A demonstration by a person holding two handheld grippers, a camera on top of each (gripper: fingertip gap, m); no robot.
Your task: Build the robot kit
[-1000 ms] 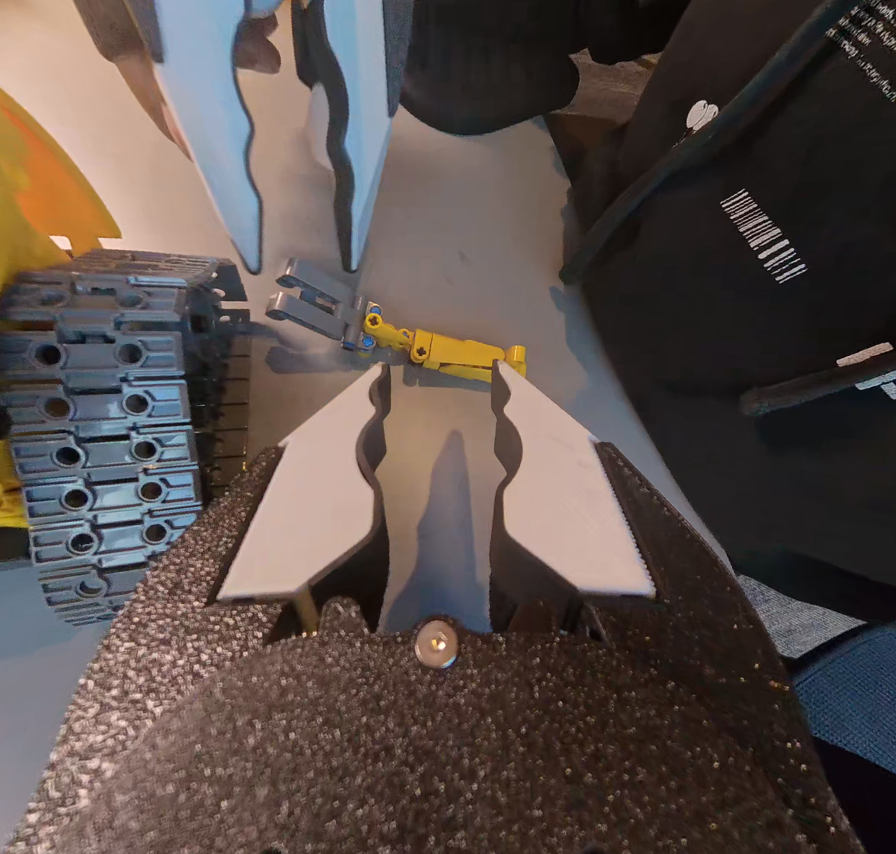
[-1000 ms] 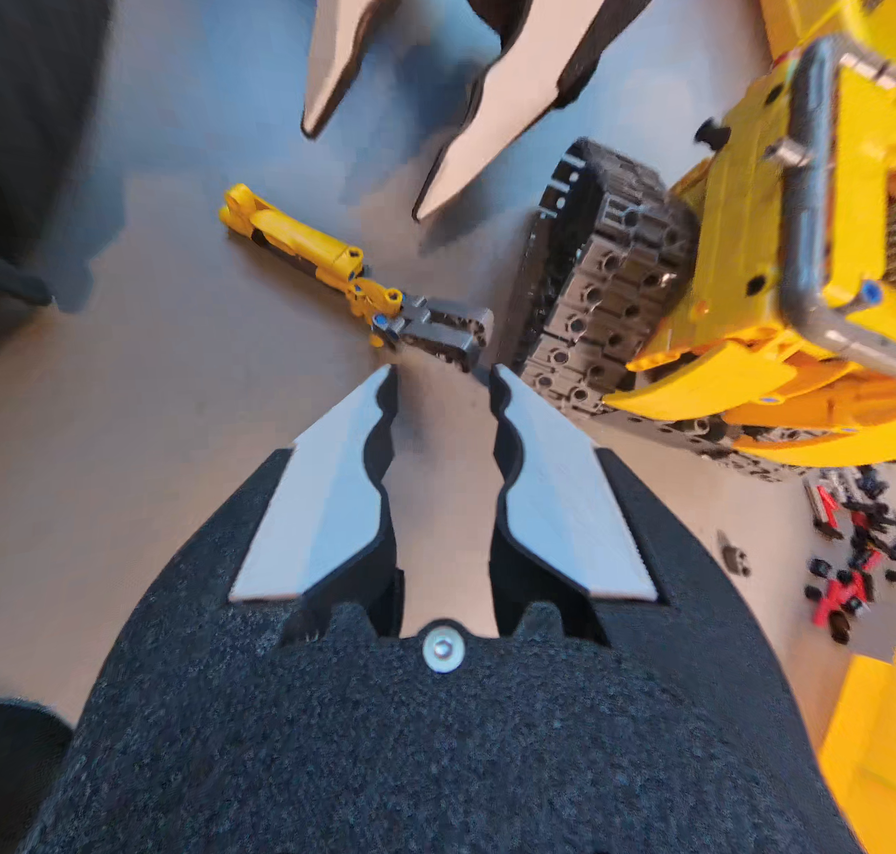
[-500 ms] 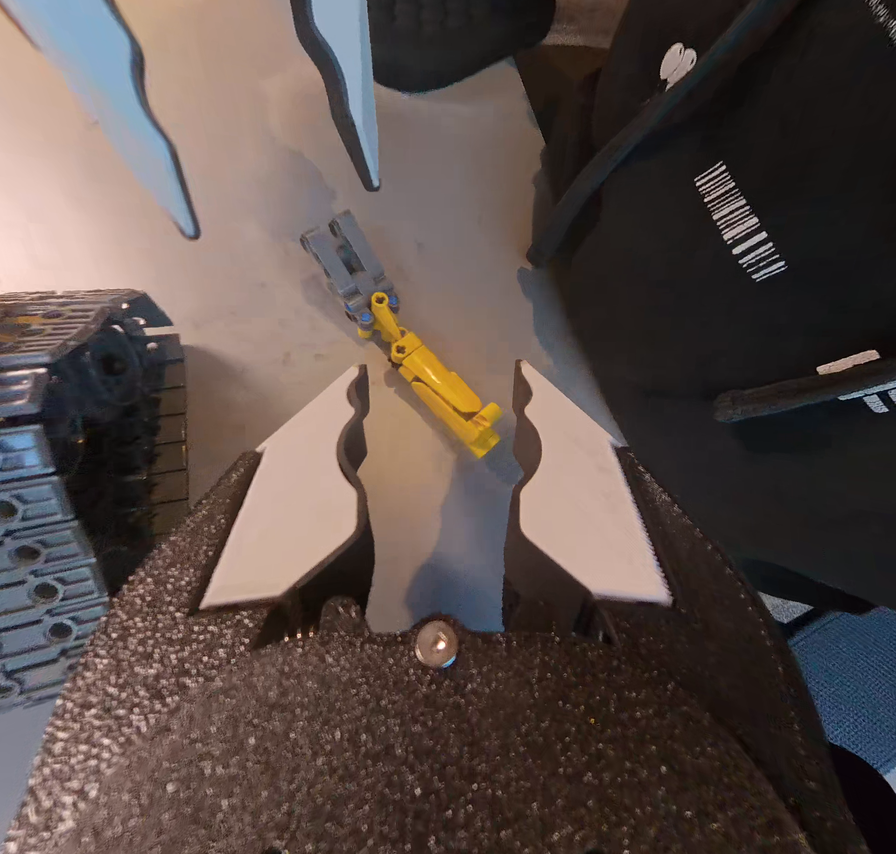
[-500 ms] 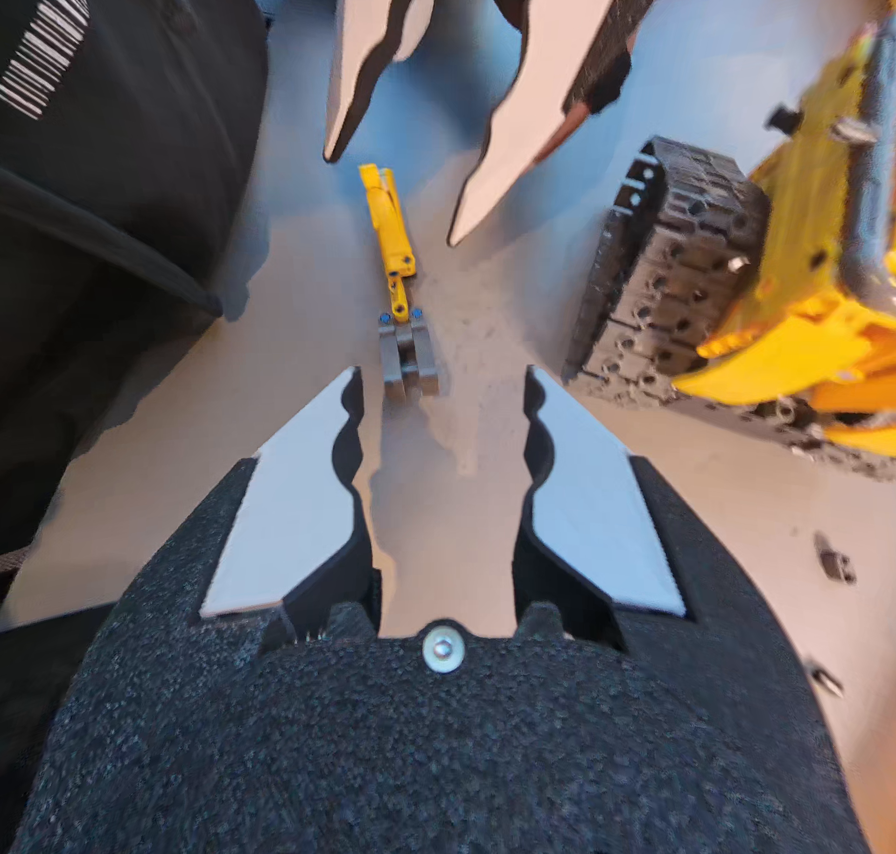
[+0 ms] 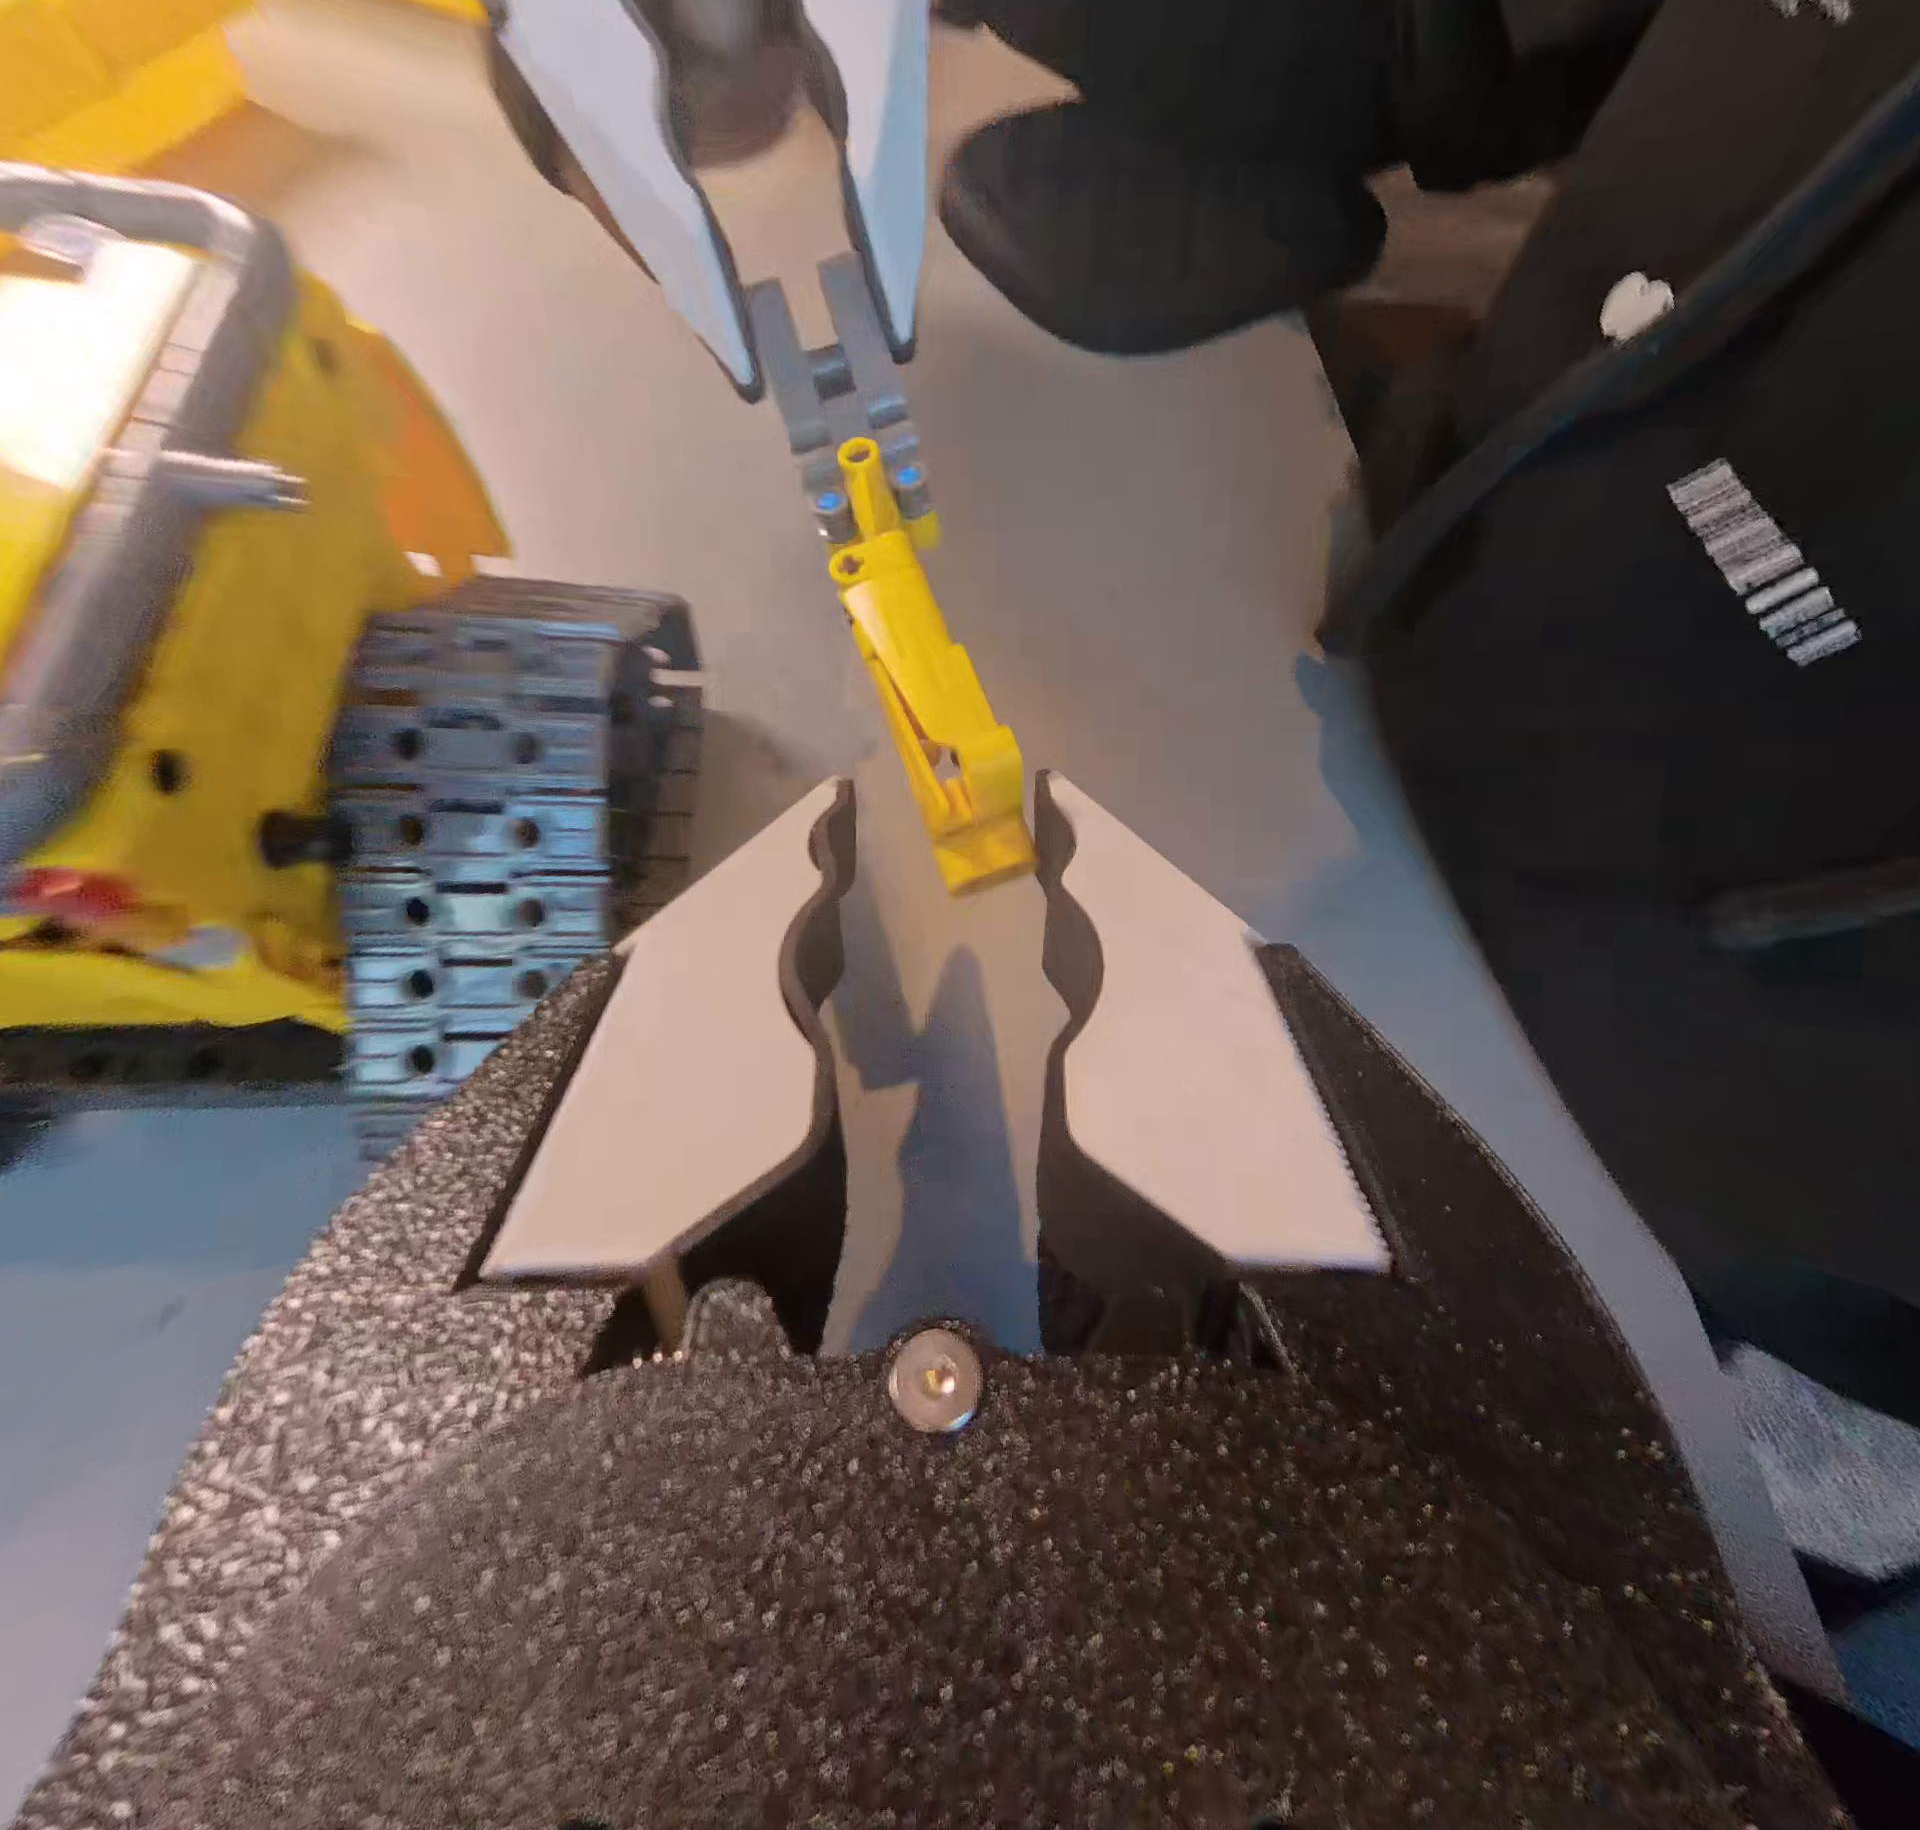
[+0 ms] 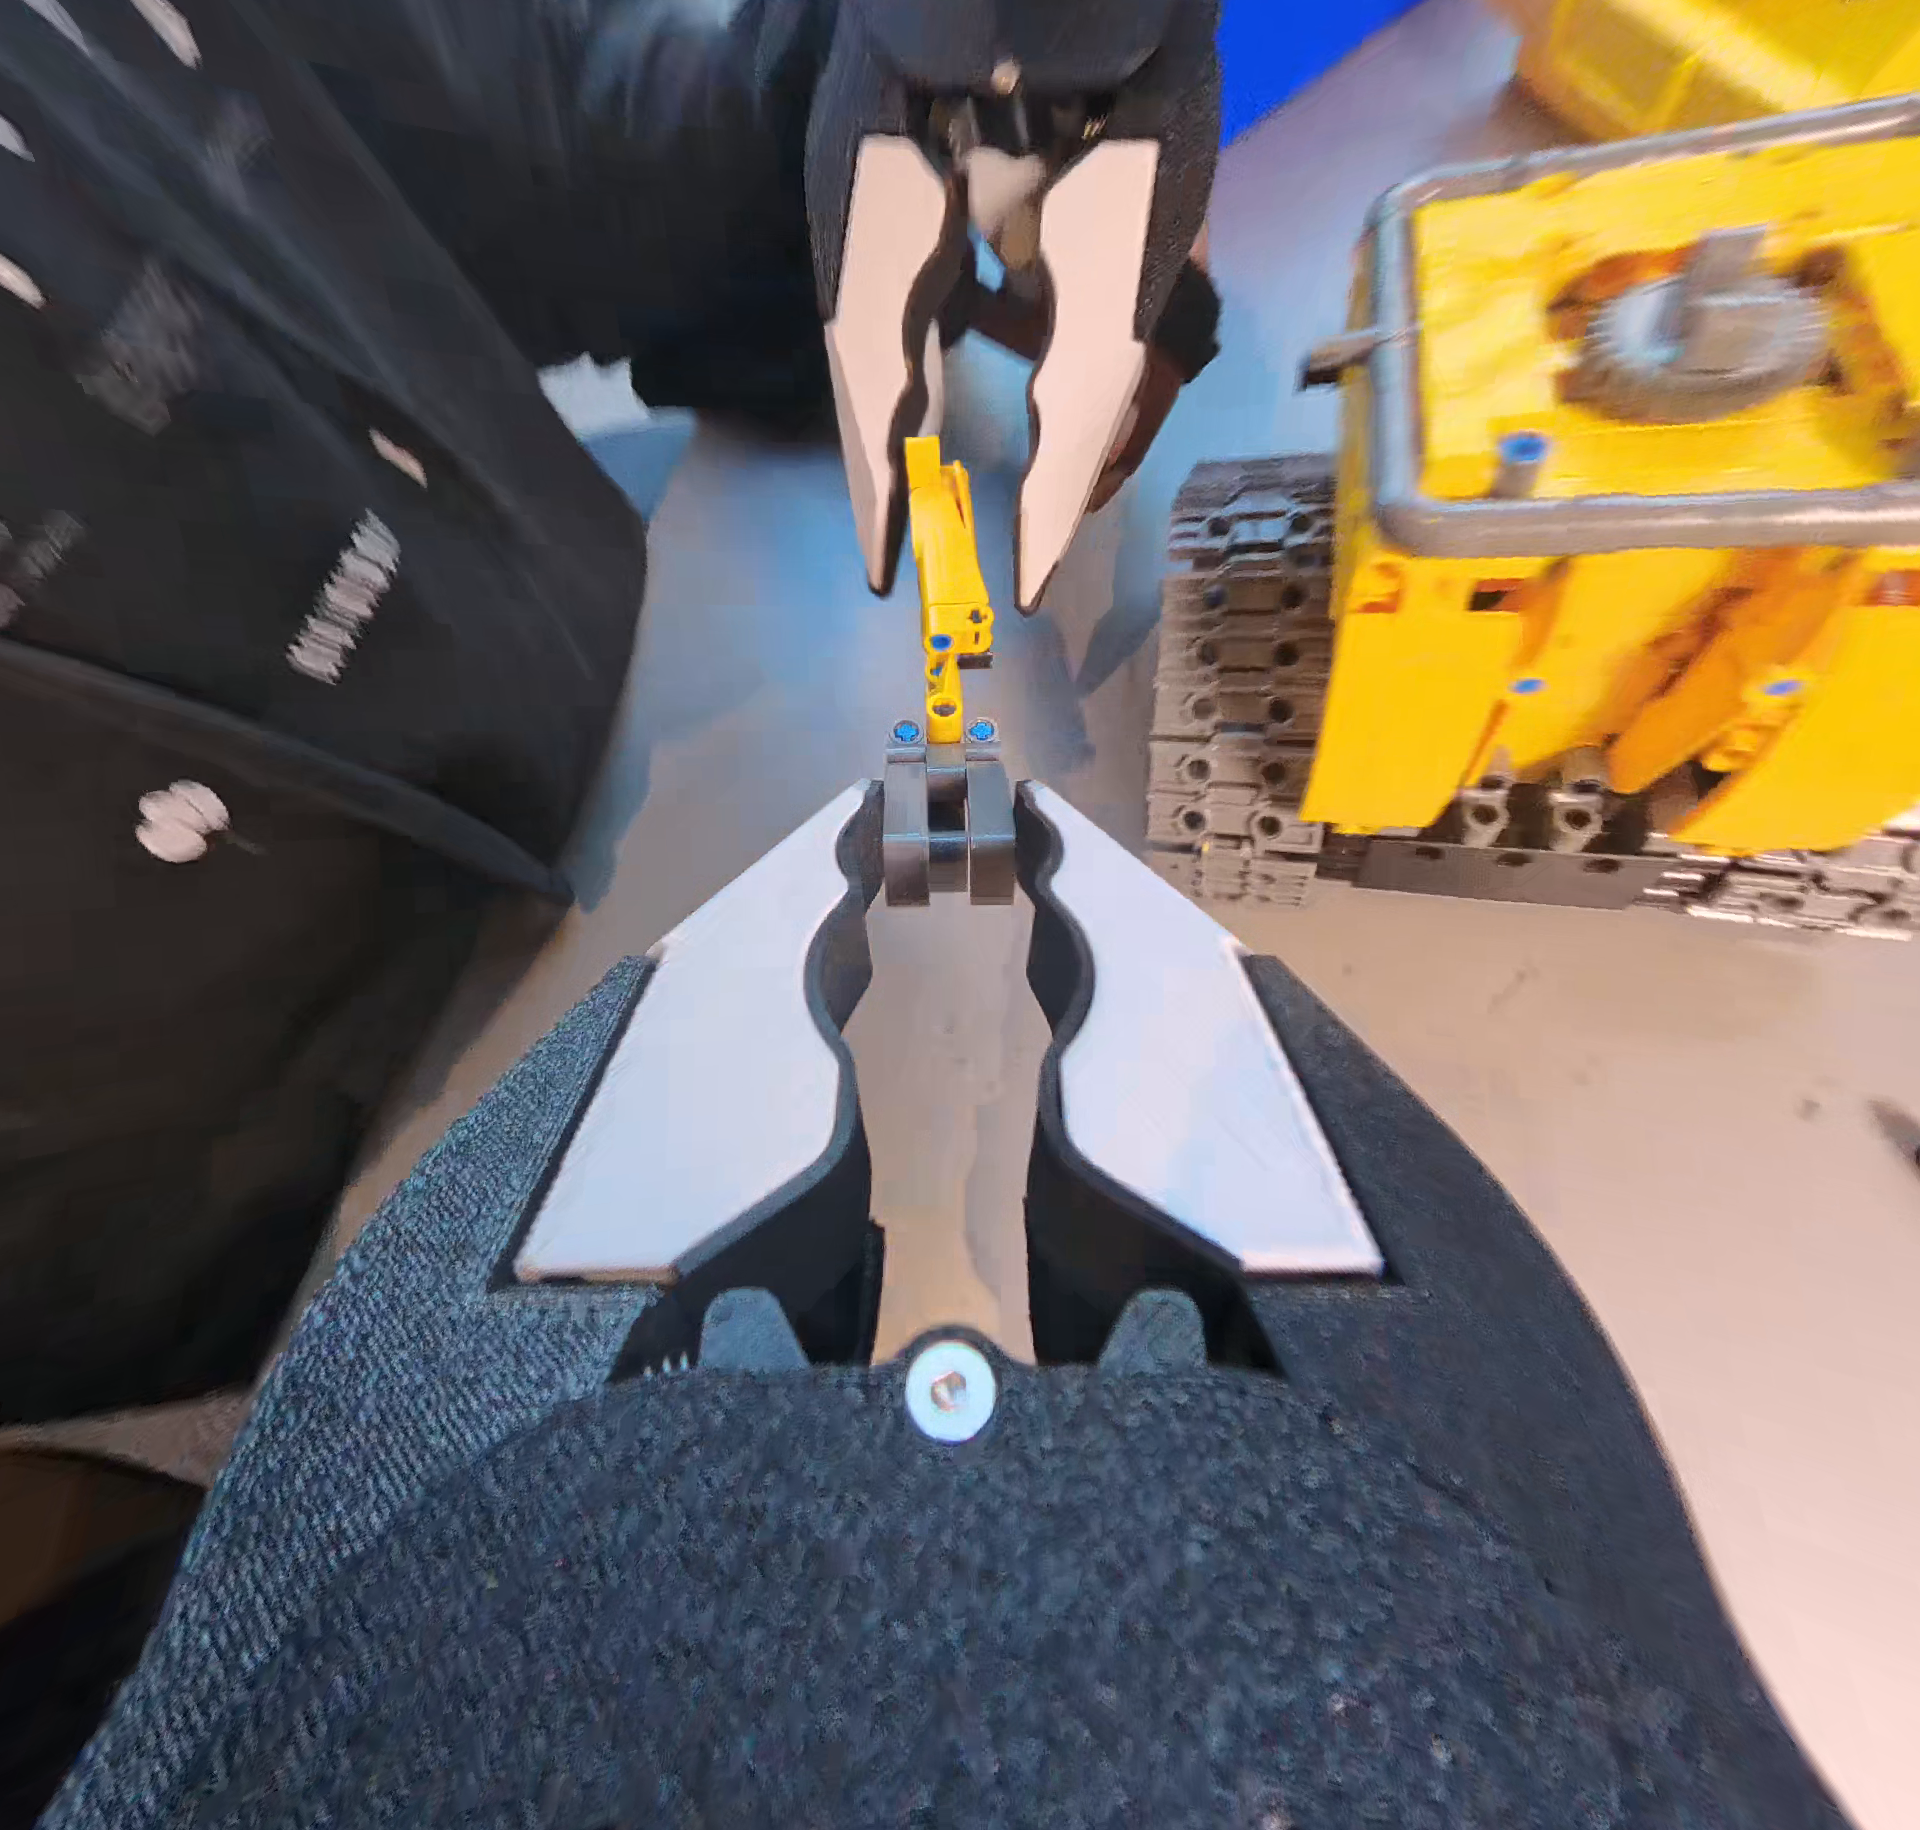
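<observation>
Grey fork end (image 6: 948,835) of a small linkage piece sits pinched between the right claw (image 6: 943,830) tips, so the yellow strut (image 5: 920,679) reaches out toward the left claw (image 5: 943,824). That claw stands apart, its tips flanking the strut's far end without clear contact. Beyond, a yellow tracked model (image 6: 1558,554) rests on the desk (image 6: 1455,1053).

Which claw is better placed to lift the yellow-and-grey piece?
Probably right: the right claw presses both sides of the yellow-and-grey piece at its grey end; the left claw is open, straddling the yellow end.
</observation>
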